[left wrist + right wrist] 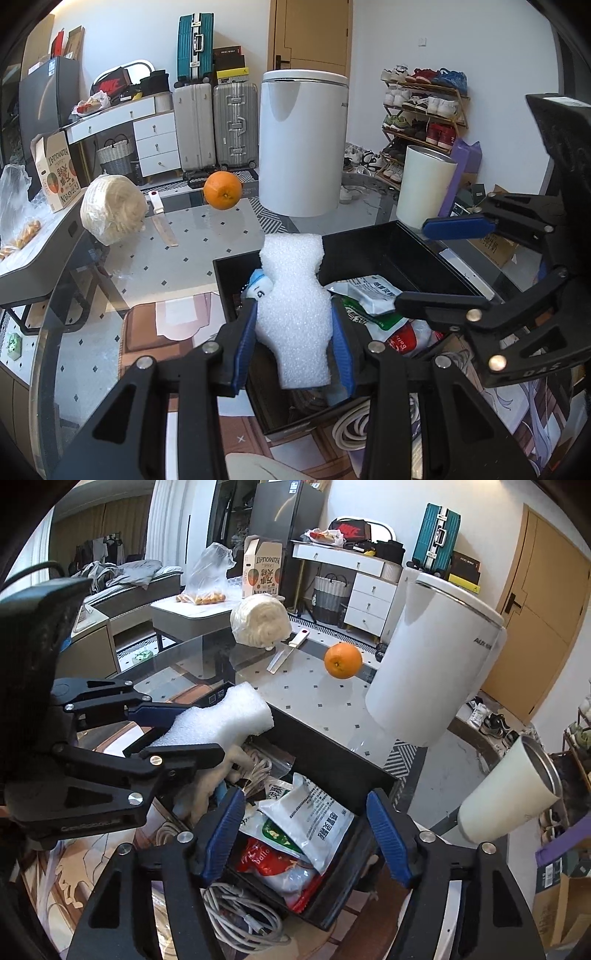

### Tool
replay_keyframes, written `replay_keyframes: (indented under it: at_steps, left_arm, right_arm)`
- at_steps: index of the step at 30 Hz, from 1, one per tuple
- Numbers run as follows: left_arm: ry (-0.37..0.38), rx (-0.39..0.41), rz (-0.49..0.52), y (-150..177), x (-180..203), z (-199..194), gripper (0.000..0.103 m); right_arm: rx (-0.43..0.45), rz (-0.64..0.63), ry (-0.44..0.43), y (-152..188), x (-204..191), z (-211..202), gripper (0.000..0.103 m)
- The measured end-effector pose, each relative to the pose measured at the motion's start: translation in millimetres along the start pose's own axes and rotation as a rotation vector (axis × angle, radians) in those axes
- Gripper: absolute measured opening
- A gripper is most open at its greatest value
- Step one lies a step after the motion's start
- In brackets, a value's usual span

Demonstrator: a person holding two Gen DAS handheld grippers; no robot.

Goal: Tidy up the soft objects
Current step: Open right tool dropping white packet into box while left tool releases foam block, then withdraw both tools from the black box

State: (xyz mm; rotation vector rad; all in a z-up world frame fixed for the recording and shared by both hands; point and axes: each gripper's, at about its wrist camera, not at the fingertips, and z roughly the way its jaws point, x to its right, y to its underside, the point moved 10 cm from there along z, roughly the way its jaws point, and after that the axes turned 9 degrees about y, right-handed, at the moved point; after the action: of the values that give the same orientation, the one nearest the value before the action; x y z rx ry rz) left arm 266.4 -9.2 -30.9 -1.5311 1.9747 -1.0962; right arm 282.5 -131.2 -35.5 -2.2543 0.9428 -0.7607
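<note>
foam block (295, 306) over box (384, 243) | packets (317, 819) inside | orange (222, 191) behind box

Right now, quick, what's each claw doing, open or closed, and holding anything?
Left claw: closed on the white foam piece, above the black box.
Right claw: open, holding nothing, over the packets in the box.
</note>
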Motion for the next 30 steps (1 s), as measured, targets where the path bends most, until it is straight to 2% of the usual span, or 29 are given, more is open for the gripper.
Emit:
replay_keyframes:
  at_steps: [2, 5, 6, 8, 11, 16, 18, 21, 30]
  left_arm:
    - [-0.001, -0.008, 0.010, 1, 2, 0, 0.043]
    - [0.035, -0.002, 0.016, 2, 8, -7, 0.061]
    - [0.040, -0.001, 0.022, 2, 11, -10, 0.063]
    - [0.018, -0.001, 0.043, 3, 12, -16, 0.065]
    - [-0.014, 0.009, 0.059, 7, 11, -26, 0.082]
    - [0.002, 0.030, 0.030, 11, 7, -38, 0.087]
    - [-0.001, 0.031, 0.016, 15, 5, -41, 0.092]
    - [-0.005, 0.034, 0.003, 20, 2, -44, 0.099]
    - [-0.028, 0.072, -0.022, 32, 5, -62, 0.103]
  right_arm:
    - [0.006, 0.004, 0.005, 1, 2, -3, 0.072]
    - [0.013, 0.012, 0.012, 3, 6, -9, 0.072]
    - [0.016, 0.016, 0.013, 5, 7, -12, 0.072]
    - [0.026, 0.022, 0.015, 6, 8, -18, 0.074]
    - [0.042, 0.031, 0.015, 10, 9, -28, 0.080]
    - [0.060, 0.056, 0.012, 20, 10, -45, 0.087]
    - [0.060, 0.068, 0.009, 23, 10, -48, 0.089]
    - [0.062, 0.091, 0.002, 29, 9, -53, 0.098]
    - [0.067, 0.138, -0.017, 47, 0, -65, 0.102]
